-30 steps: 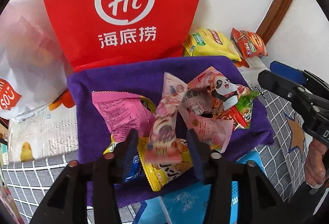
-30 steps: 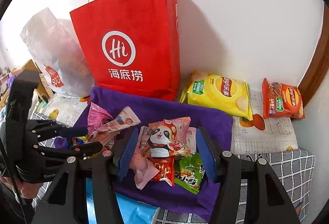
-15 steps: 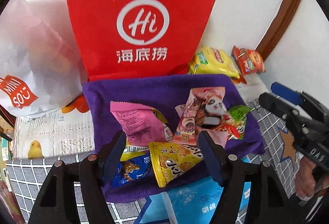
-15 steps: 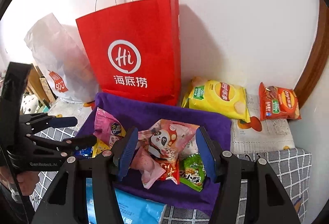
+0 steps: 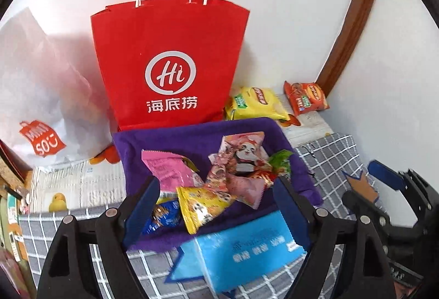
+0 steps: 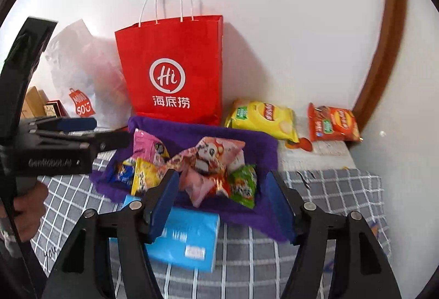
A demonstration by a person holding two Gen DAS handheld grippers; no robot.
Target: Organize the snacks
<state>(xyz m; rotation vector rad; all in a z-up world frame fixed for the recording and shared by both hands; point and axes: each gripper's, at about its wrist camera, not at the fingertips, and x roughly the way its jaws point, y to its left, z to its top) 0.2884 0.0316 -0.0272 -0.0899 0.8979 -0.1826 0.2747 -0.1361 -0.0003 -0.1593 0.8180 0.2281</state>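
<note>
snacks lie on the purple towel, both grippers above them with nothing held

while both grippers hang over the bed, the biggest thing in view is the red paper bag [image 5: 170, 65], which stands upright against the white wall with its white handles up. left of it leans a white plastic bag [image 5: 41, 96]; its content is too pale to make out. the grey checked cover [image 6: 329, 205] is cut off at the lower edge in both views. on it lies the purple towel [image 5: 175, 142], touching the foot of the red bag.

a blue flat pack [image 5: 247, 252] lies at the near edge of the towel, its print blurred. the small snacks [image 5: 219, 178] lie in a loose pile on the towel: a pink packet, a panda packet, a yellow one, a blue one partly hidden behind a finger, a green one. the yellow chip bag [image 6: 260, 118] and the red chip bag [image 6: 333, 123] lie apart from the towel, near the wall.

the left gripper [image 5: 216, 200] has its jaws opening and nothing is between them. the right gripper [image 6: 222, 189] has also opening jaws, with nothing between them. a hand [image 6: 30, 205] holds the left gripper, partly cut off.

compared with one second ago, the packet that stood between the left fingers now lies on the pile, and both views show more of the red bag, with the handles now in view.
</note>
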